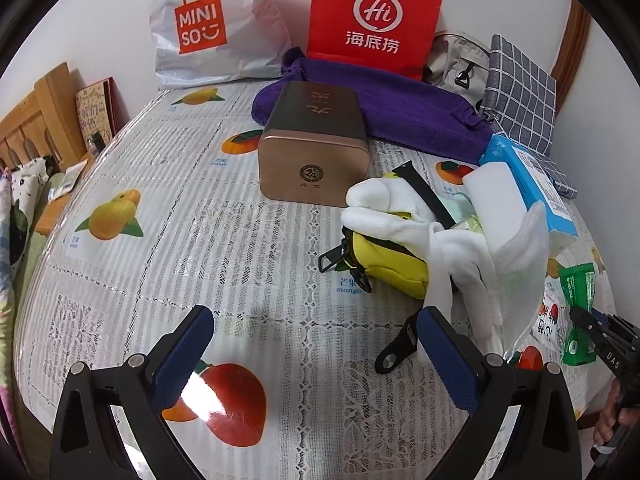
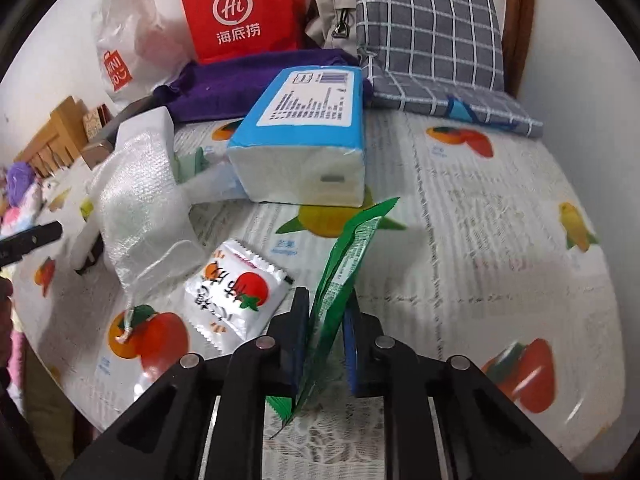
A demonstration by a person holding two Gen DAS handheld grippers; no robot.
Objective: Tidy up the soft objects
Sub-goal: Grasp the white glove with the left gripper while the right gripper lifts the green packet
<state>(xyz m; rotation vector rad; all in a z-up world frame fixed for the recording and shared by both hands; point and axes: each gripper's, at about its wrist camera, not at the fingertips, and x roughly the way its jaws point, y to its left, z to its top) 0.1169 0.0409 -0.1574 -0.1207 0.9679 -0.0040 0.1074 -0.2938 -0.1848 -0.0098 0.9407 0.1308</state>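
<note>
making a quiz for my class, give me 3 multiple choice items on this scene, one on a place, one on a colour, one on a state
1. Where is the gold tin?
A. in front of the purple towel
B. inside the red bag
C. on the tissue pack

2. What colour is the packet in the right gripper?
A. red
B. green
C. yellow

3. How does the left gripper stand?
A. shut on a glove
B. shut on a strap
C. open, holding nothing

Key: 1 A, the tin stands on the table just before the towel. 2 B, a green packet stands between the right pads. 3 C, its fingers are wide apart over bare tablecloth.
</note>
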